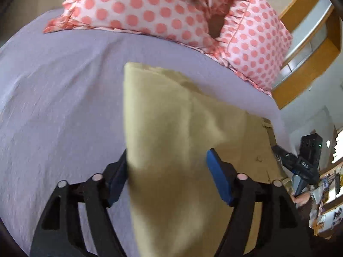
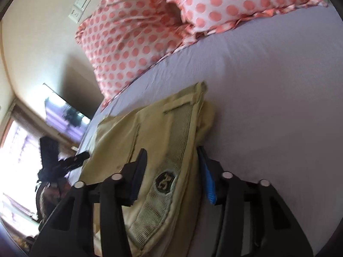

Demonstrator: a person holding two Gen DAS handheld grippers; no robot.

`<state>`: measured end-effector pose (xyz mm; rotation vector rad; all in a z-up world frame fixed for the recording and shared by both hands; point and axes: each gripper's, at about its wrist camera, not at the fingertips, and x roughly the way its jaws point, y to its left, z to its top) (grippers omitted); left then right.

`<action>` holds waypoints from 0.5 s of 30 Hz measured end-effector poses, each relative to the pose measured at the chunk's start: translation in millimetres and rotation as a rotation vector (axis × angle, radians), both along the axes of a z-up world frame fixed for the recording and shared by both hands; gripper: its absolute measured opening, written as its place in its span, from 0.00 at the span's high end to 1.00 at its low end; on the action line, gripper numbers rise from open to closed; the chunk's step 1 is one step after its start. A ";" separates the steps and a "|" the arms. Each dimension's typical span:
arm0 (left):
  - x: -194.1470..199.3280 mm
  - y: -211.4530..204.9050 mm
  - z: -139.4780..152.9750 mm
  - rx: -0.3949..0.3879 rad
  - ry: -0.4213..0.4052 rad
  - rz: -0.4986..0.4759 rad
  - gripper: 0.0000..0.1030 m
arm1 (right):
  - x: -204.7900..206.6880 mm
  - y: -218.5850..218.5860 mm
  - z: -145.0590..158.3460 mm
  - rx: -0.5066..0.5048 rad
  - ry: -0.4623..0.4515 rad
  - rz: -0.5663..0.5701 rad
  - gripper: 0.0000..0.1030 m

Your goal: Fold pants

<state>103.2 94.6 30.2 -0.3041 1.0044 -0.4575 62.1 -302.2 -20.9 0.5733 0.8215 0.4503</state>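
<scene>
Khaki pants [image 1: 171, 115] lie folded lengthwise on a lilac bedsheet [image 1: 60, 98]. In the left wrist view my left gripper [image 1: 168, 160] is open, its blue-padded fingers [image 1: 216, 167] straddling the leg end of the cloth. In the right wrist view the waistband with its mesh lining and a round dark label [image 2: 165, 181] shows. My right gripper [image 2: 171, 158] is open, its fingers [image 2: 139, 165] on either side of the waistband. The right gripper also shows in the left wrist view [image 1: 300, 160], at the bed's right edge.
Two white pillows with pink dots [image 1: 163, 10] lie at the head of the bed, also in the right wrist view [image 2: 137, 42]. A wooden shelf [image 1: 308, 60] stands beside the bed. A wall switch plate [image 2: 80, 6] and a window [image 2: 15, 150] are at the left.
</scene>
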 end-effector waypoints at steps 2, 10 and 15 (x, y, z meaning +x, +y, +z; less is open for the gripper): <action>8.5 0.3 -4.2 -0.067 0.023 -0.028 0.46 | 1.4 -3.7 -5.6 0.043 0.014 0.022 0.84; 13.5 -3.3 30.4 -0.097 -0.040 -0.055 0.92 | 21.9 -6.4 28.1 0.178 -0.042 0.099 0.90; 55.2 -23.1 74.2 0.002 -0.174 -0.016 0.92 | 67.5 -10.2 71.1 0.154 -0.141 0.070 0.90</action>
